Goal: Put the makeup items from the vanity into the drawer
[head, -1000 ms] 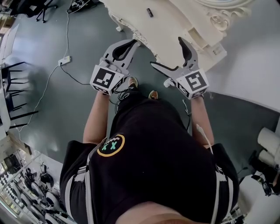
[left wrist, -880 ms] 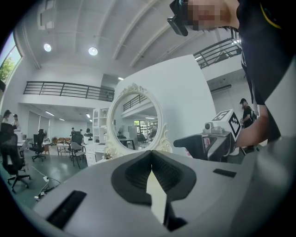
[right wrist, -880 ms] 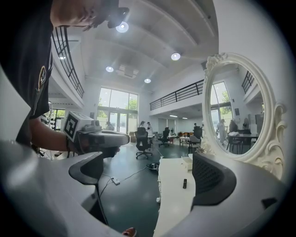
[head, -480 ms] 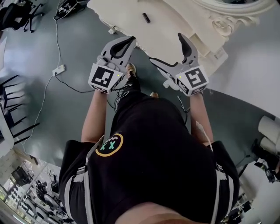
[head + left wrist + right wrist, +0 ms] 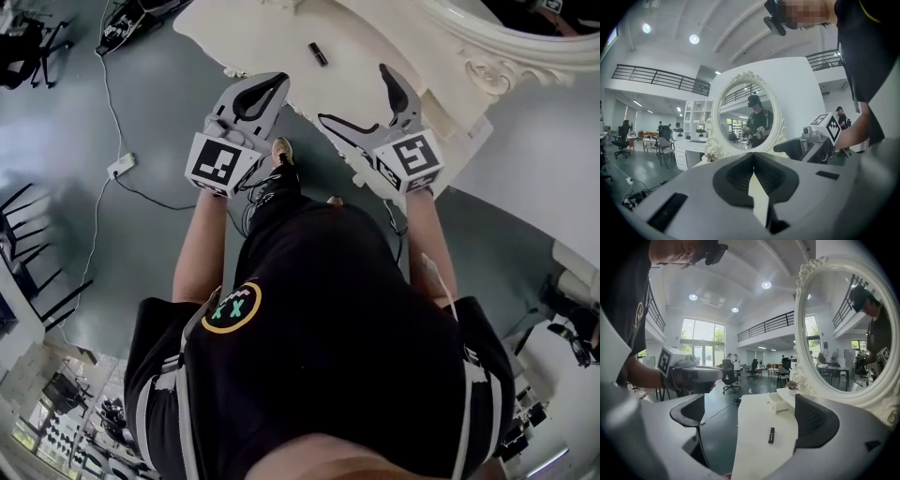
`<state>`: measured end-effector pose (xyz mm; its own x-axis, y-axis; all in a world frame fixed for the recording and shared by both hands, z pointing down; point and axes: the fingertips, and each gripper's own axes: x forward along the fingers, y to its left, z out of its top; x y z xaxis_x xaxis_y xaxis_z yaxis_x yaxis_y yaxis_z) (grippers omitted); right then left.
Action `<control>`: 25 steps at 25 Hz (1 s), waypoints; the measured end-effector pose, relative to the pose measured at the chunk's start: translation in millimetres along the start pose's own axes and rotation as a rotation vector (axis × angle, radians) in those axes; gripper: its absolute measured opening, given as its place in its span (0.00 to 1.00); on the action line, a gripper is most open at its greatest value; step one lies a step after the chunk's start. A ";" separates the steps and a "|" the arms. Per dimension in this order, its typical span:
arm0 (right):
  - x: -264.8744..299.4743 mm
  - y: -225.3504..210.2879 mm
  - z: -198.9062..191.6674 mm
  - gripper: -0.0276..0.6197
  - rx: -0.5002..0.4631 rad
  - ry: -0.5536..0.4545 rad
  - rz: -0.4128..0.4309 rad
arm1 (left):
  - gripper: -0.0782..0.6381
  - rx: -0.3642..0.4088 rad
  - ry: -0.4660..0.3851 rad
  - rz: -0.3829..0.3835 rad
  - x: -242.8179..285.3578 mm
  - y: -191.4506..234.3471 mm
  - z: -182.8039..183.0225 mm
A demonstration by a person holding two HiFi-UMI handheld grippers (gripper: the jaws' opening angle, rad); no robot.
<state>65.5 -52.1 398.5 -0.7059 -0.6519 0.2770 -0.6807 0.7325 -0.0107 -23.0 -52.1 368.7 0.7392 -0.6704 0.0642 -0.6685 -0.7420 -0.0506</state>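
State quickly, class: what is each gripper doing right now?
Left gripper: jaws closed, holding nothing.
Right gripper: jaws open, holding nothing.

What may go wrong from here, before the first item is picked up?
1. The black stick is thin and lies flat on the vanity top; the open right claw might push or roll it instead of gripping it.
2. The small drawer stands close to the mirror frame; a claw could bump the frame.
3. The left claw is shut, so it cannot grasp until opened.
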 end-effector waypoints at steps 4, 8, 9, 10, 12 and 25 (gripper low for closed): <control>37.7 -21.7 -9.3 0.97 0.021 0.041 -0.047 | 0.14 -0.028 0.001 -0.043 12.7 28.2 -7.5; 69.7 -39.5 -18.4 0.97 0.041 0.084 -0.096 | 0.14 -0.052 -0.005 -0.093 23.1 49.6 -12.7; 76.7 -43.1 -21.6 0.97 0.046 0.096 -0.107 | 0.14 -0.058 -0.006 -0.105 25.3 54.0 -13.1; 83.7 -46.4 -25.8 0.97 0.051 0.109 -0.117 | 0.14 -0.064 -0.005 -0.115 27.3 58.6 -13.9; 97.5 -52.7 -36.3 0.97 0.061 0.133 -0.134 | 0.14 -0.075 0.002 -0.131 30.5 67.4 -18.3; 170.8 -110.3 -158.7 0.97 0.132 0.352 -0.198 | 0.14 -0.097 0.019 -0.139 49.9 89.1 -34.4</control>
<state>51.1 -213.1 599.5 -0.4644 -0.6539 0.5973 -0.8319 0.5534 -0.0409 -48.5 -151.4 401.8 0.8243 -0.5601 0.0823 -0.5650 -0.8232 0.0562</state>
